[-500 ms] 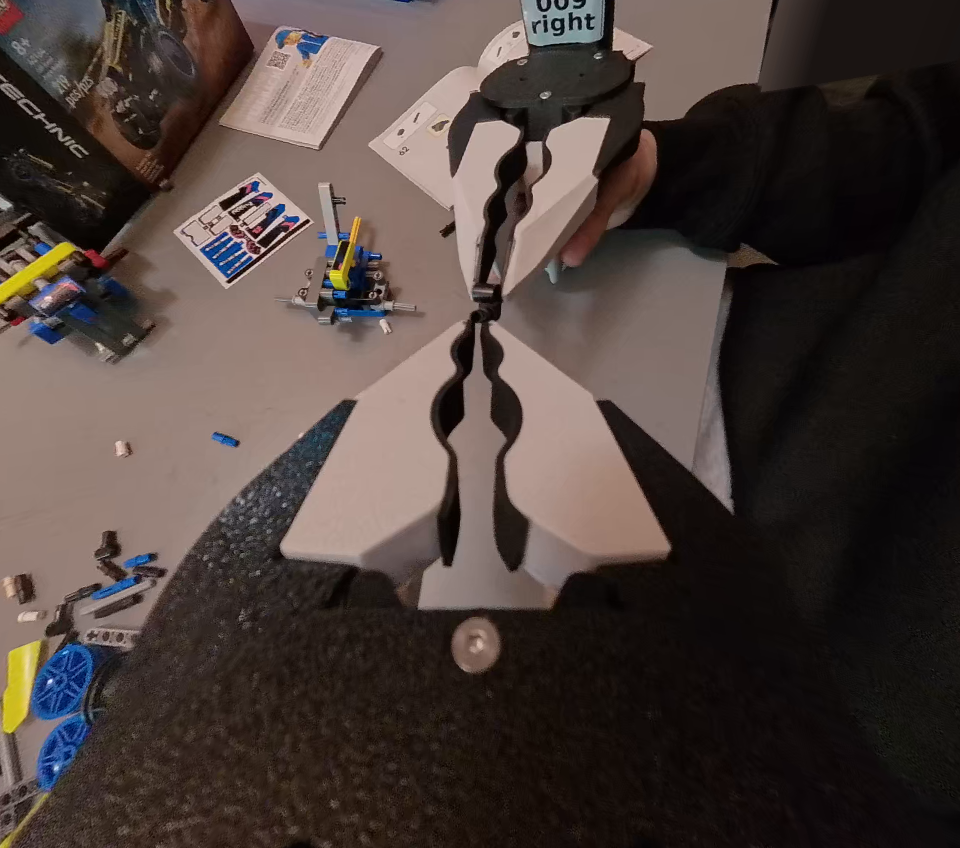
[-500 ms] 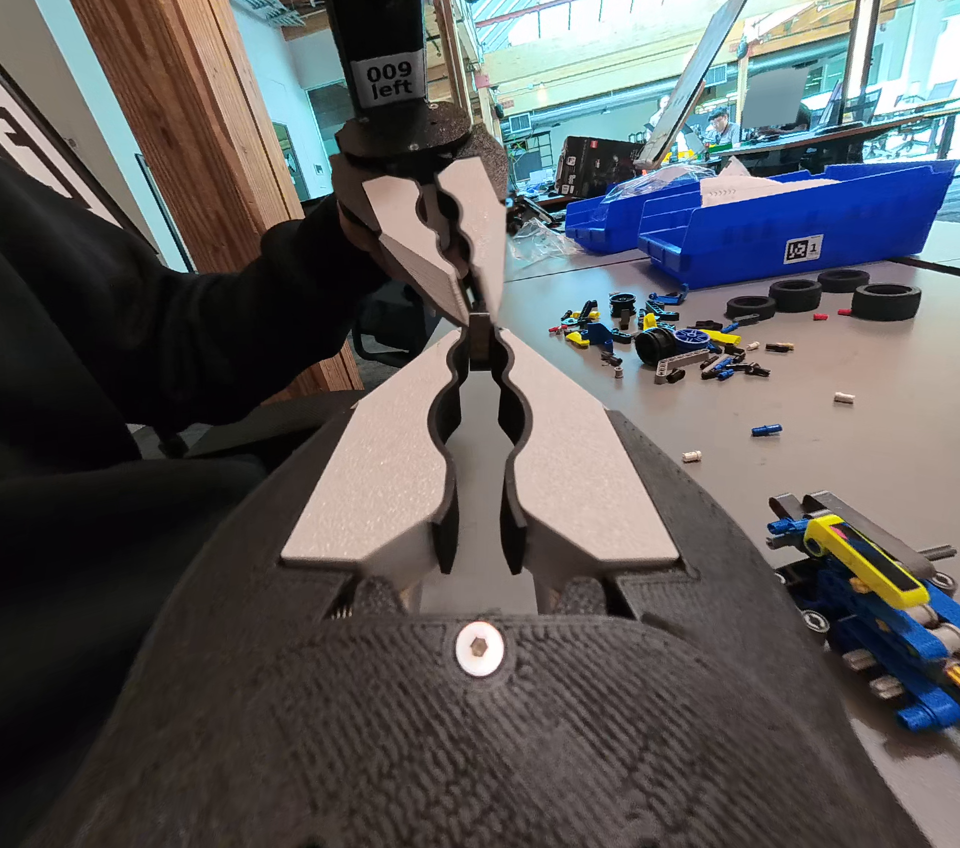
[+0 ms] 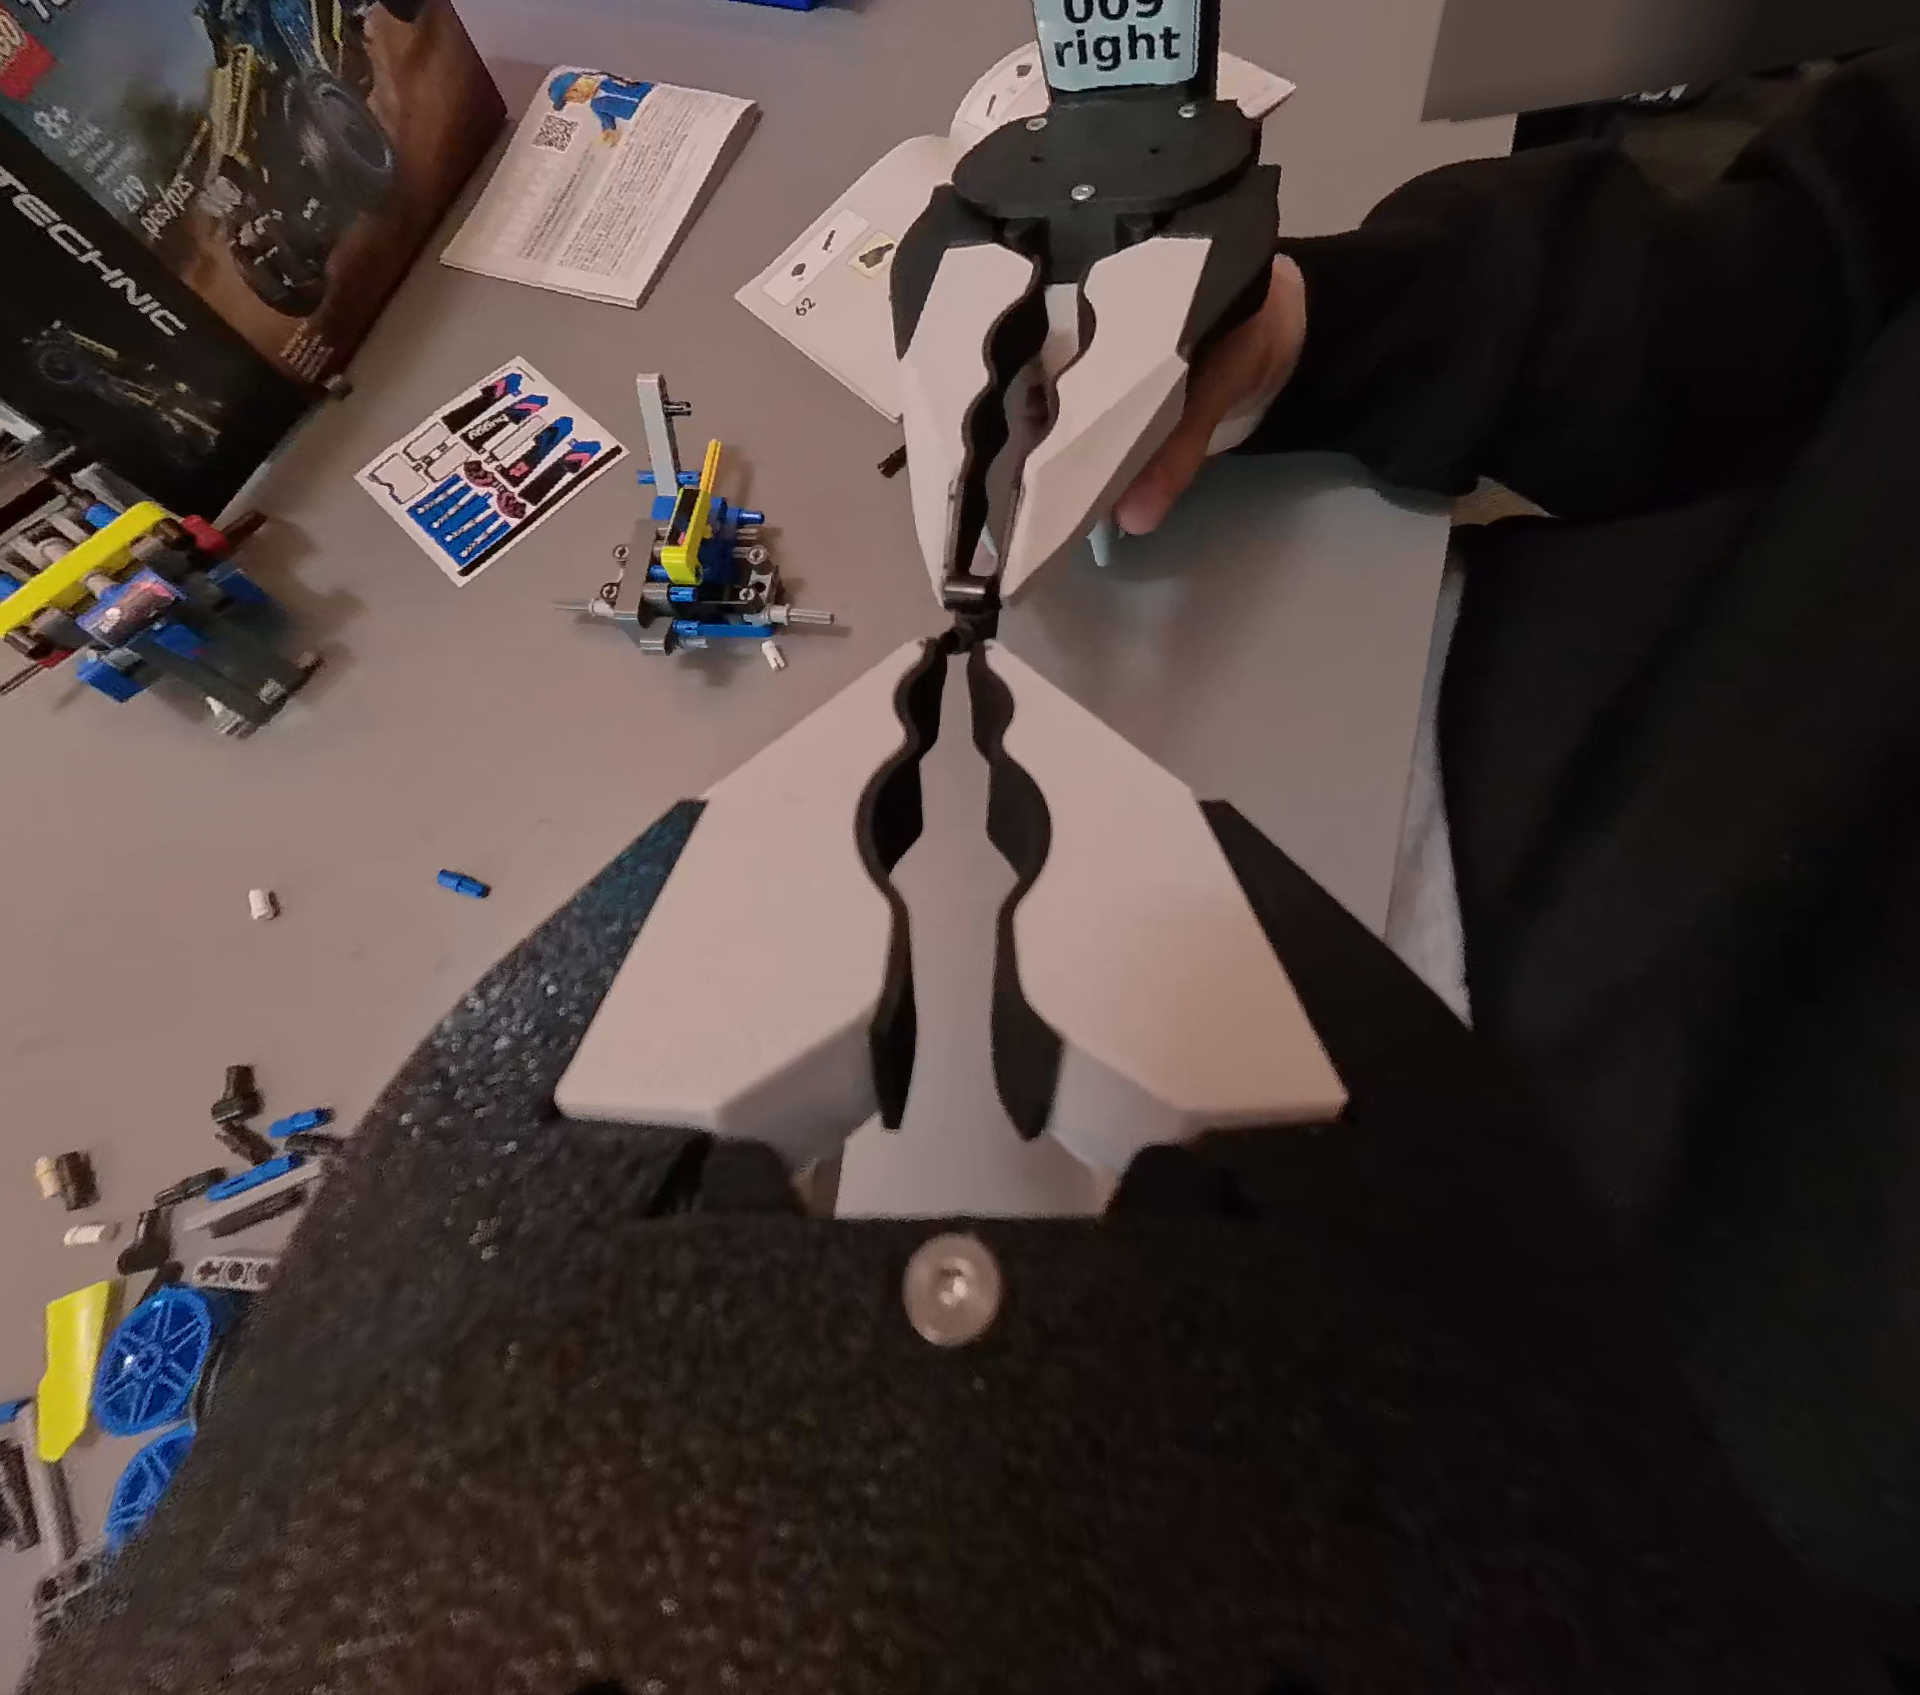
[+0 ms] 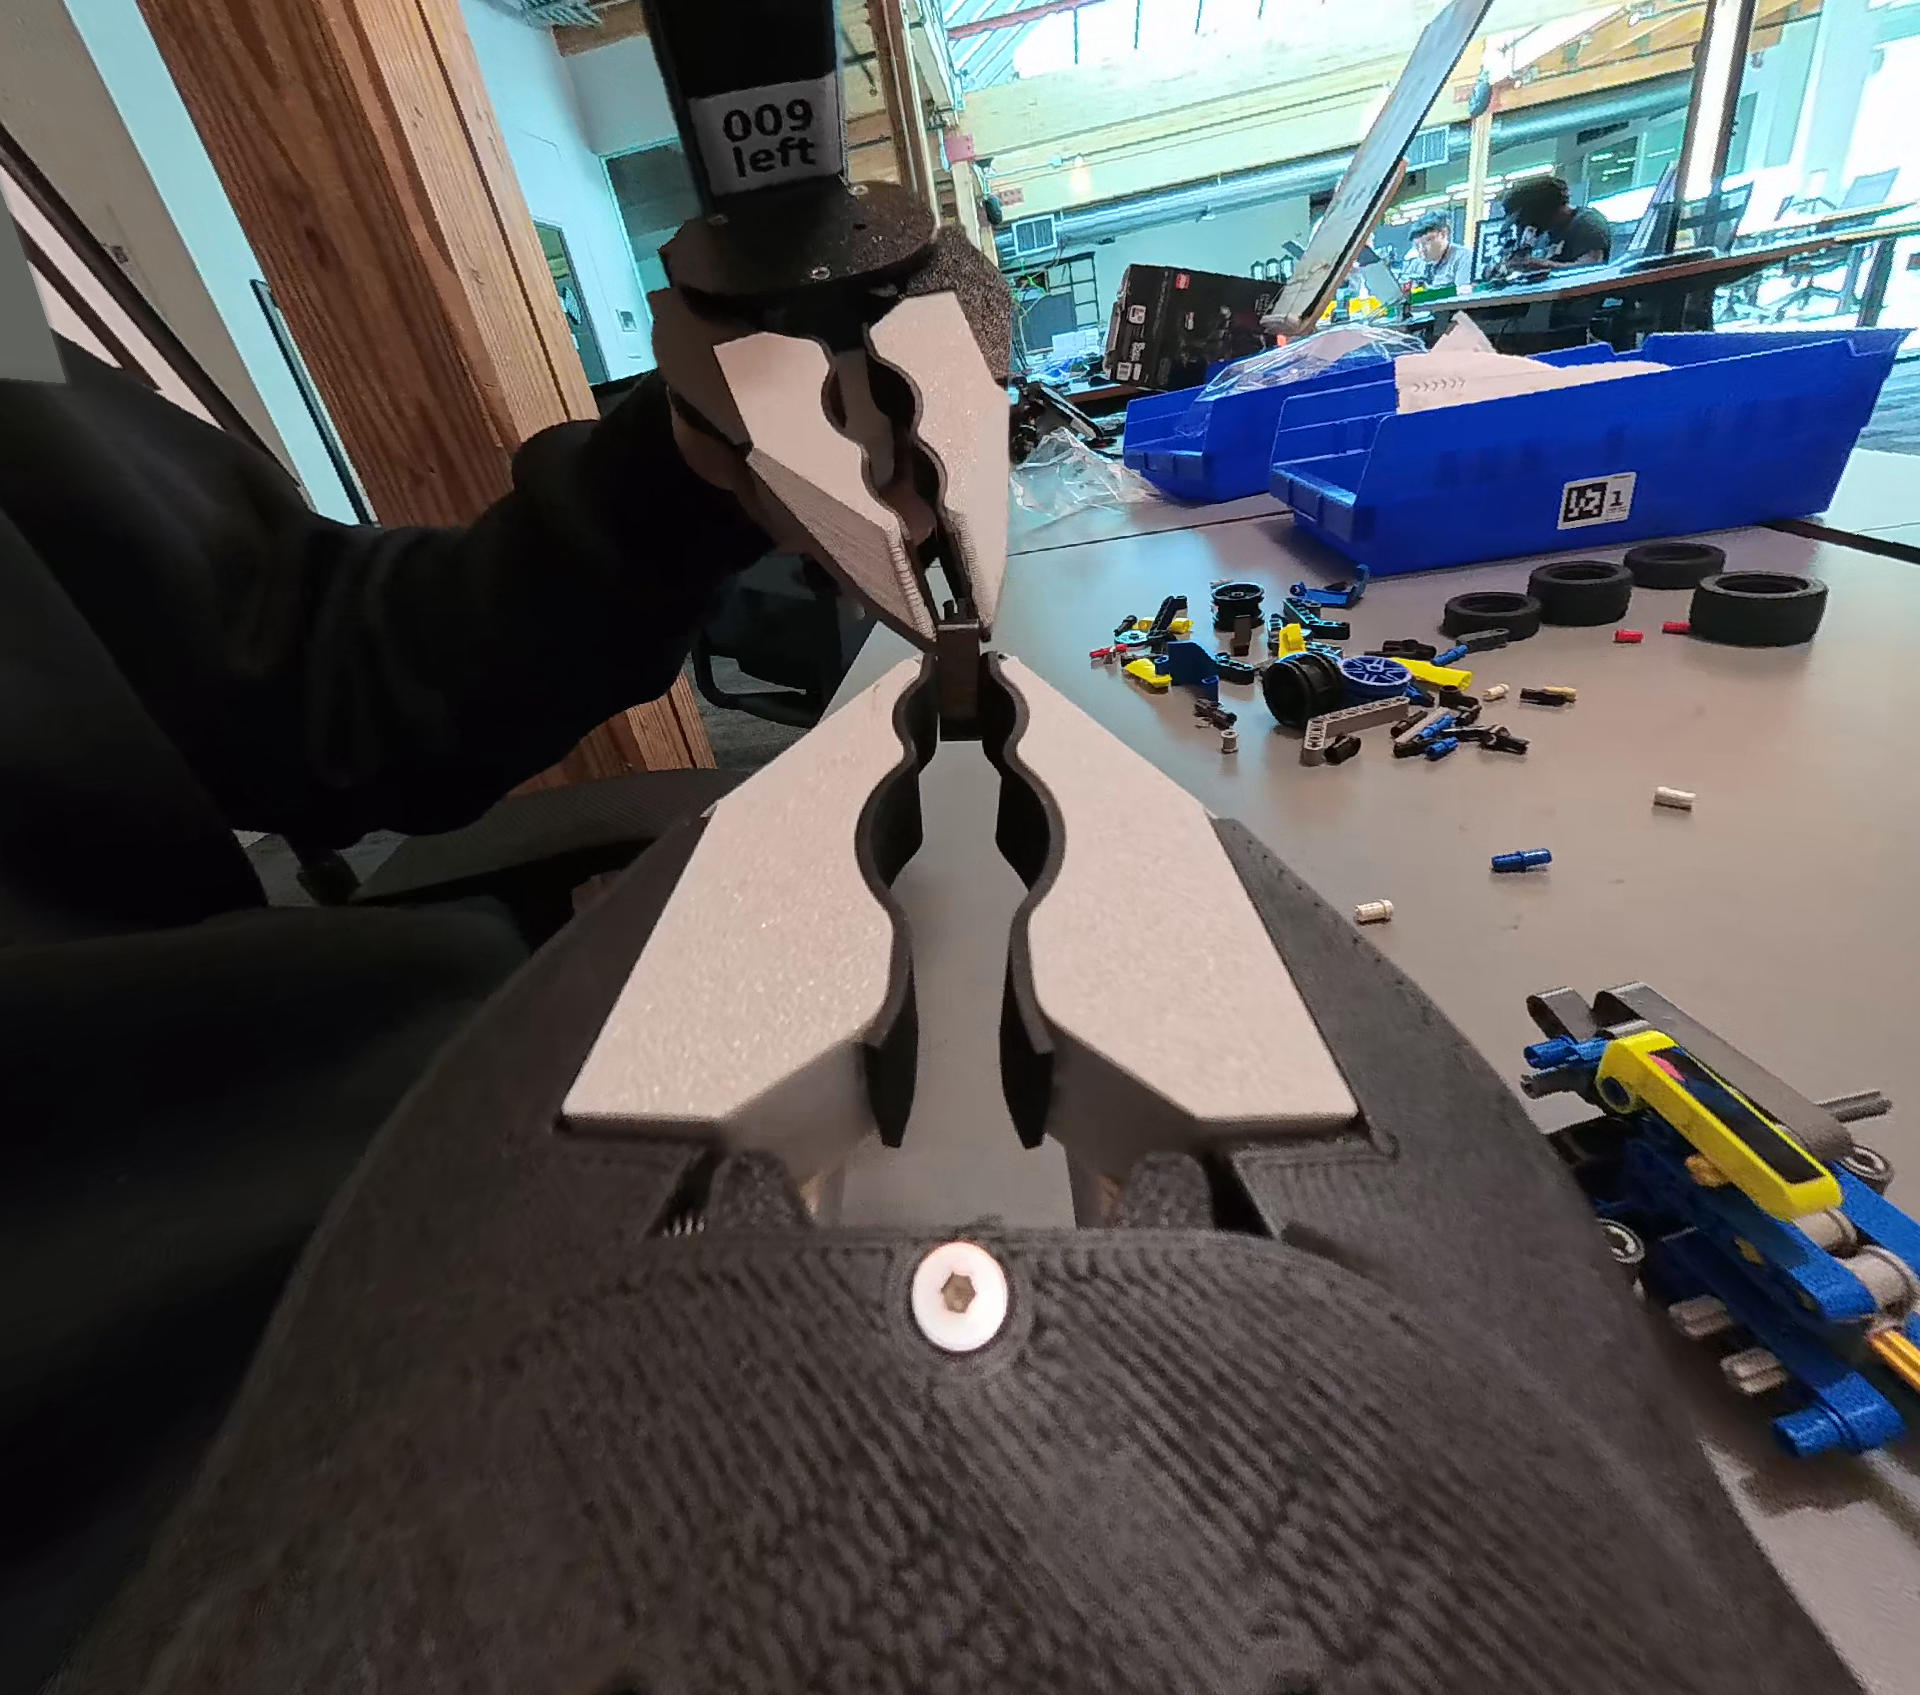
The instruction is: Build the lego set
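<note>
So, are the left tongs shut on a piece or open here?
Shut. The left tongs pinch a small black piece at their tips, which nearly meet, tip to tip with the right tongs.

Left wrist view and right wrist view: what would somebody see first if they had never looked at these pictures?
First, the two grey grippers meeting tip to tip above the table edge: the left gripper and the right gripper, each pinching a small dark piece. Next, the half-built blue and yellow model on the grey table, just left of the tips. Then the heap of loose pieces with four black tyres before the blue bins.
</note>
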`<state>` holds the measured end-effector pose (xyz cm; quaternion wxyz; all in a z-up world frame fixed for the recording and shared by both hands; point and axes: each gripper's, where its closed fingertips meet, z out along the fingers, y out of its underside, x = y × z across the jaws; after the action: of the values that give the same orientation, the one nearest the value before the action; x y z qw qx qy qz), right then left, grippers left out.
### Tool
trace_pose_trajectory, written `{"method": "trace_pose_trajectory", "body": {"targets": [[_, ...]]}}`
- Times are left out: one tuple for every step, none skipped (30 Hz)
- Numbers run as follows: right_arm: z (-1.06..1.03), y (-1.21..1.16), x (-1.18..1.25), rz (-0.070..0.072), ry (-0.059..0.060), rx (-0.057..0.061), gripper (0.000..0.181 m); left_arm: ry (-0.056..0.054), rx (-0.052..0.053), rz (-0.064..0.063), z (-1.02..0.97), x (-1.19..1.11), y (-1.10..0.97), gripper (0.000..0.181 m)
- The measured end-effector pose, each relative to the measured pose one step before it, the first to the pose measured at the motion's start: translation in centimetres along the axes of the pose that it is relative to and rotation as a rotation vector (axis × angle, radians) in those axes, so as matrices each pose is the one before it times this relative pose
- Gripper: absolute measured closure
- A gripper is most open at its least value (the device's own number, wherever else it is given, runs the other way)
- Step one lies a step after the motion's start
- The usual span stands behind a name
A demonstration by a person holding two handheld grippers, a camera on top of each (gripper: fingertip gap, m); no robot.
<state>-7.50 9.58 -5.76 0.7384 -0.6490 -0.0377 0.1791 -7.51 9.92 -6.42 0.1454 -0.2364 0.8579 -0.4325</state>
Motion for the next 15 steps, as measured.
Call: {"method": "trace_pose_trajectory", "body": {"targets": [[0.0,0.039,-0.006,-0.0003,-0.001,-0.0027,0.175,-0.0025,-0.007,0.0056,-0.023,-0.021,0.051,0.18],[0.039,0.048,0.015,-0.002,0.0024,-0.0017,0.175,-0.0037,-0.0047,0.0073,-0.025,-0.053,0.031,0.181],[0.044,0.055,0.033,-0.0012,0.0031,-0.0016,0.175,-0.0018,-0.0072,0.0071,0.008,-0.029,0.091,0.181],[0.06,0.15,0.034,-0.0001,0.0029,-0.0059,0.175,0.0037,-0.0091,0.0049,0.044,0.038,0.131,0.181],[0.054,0.151,0.011,0.002,0.0004,-0.0091,0.174,0.0056,-0.002,0.0008,0.005,0.048,0.028,0.181],[0.028,0.008,-0.044,0.0009,-0.0042,-0.0012,0.174,0.0028,0.0005,-0.0005,-0.007,0.014,-0.047,0.181],[0.002,-0.045,-0.01,-0.0009,-0.0015,0.0036,0.174,0.0004,-0.005,0.0014,-0.012,0.002,0.014,0.181],[-0.008,-0.026,0.003,-0.0108,0.0029,0.0009,0.174,-0.0012,-0.0109,0.0042,0.016,-0.006,0.102,0.181],[0.058,0.133,-0.006,-0.0186,0.0065,-0.0114,0.174,-0.0045,-0.0092,0.0059,0.022,-0.028,0.103,0.181],[0.063,0.124,0.016,-0.0111,0.0073,-0.0103,0.174,-0.0025,-0.0023,0.0019,0.024,-0.013,0.022,0.181],[0.025,0.036,0.042,-0.0002,0.0035,-0.0028,0.174,0.0031,0.0007,-0.0028,0.02,0.047,-0.008,0.181],[-0.026,0.031,-0.049,0.0035,-0.0046,-0.002,0.174,0.0021,-0.0015,-0.0033,0.027,0.03,0.044,0.181],[0.004,0.049,-0.023,-0.0004,-0.0009,-0.0045,0.174,0.0005,-0.0056,-0.0007,0.033,0.024,0.082,0.181],[0.04,0.117,0.0,-0.0093,0.0038,-0.01,0.174,0.0022,-0.0076,0.0023,0.024,0.067,0.102,0.181],[0.086,0.173,-0.041,-0.0078,0.0015,-0.0137,0.174,-0.0013,-0.0093,0.0042,0.026,0.011,0.126,0.181]]}}
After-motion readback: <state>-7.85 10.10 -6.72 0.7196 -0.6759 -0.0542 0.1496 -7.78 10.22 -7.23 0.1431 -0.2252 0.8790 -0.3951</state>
